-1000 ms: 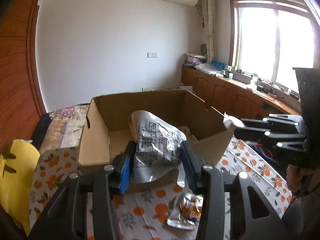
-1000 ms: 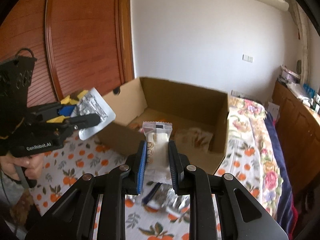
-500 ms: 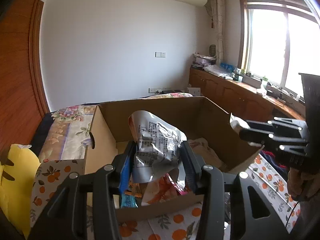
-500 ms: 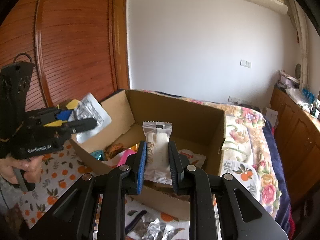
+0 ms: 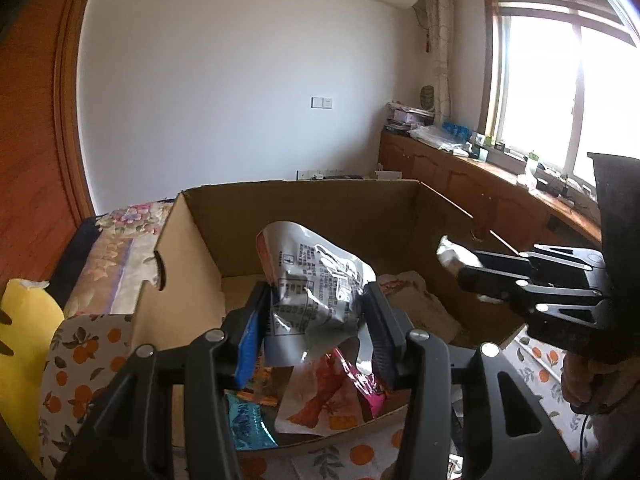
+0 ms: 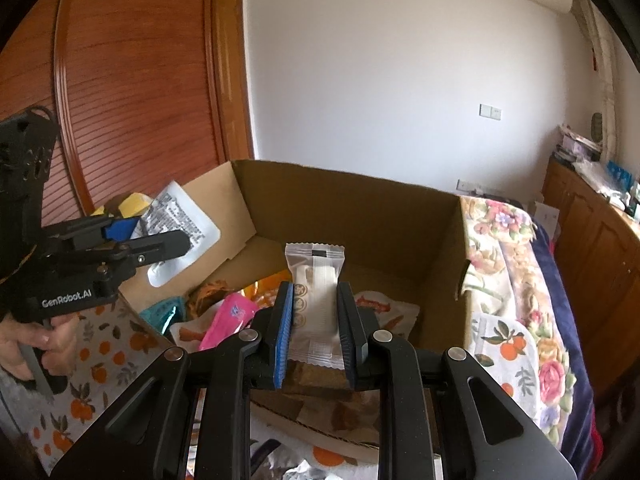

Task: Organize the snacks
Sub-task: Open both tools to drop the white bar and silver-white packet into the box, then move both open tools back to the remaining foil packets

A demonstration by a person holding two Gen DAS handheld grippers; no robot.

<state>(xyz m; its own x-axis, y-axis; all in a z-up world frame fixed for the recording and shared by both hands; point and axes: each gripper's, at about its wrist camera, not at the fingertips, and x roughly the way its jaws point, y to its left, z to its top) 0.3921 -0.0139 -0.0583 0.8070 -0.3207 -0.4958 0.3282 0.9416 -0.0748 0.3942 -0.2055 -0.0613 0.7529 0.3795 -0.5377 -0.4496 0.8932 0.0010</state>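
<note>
Cardboard walls of the open box fill both views, and we judge the tidying well under way. Several packets already lie on its floor: a pink one, a teal one near the front left corner, and a white one with orange print.

We hold two more above it. Our left gripper has its jaws closed on a crumpled silver packet, which hangs over the front part of the box. Our right gripper has its jaws closed on a slim white snack bar, upright and poised over the front edge, toward the right wall. Neither is let go yet, so opening the jaws over the box is what these two call for.

On the orange-patterned cloth in front of the box, a silvery wrapper shows under the right gripper, so some gathering seems left. How much more lies there we cannot tell.
</note>
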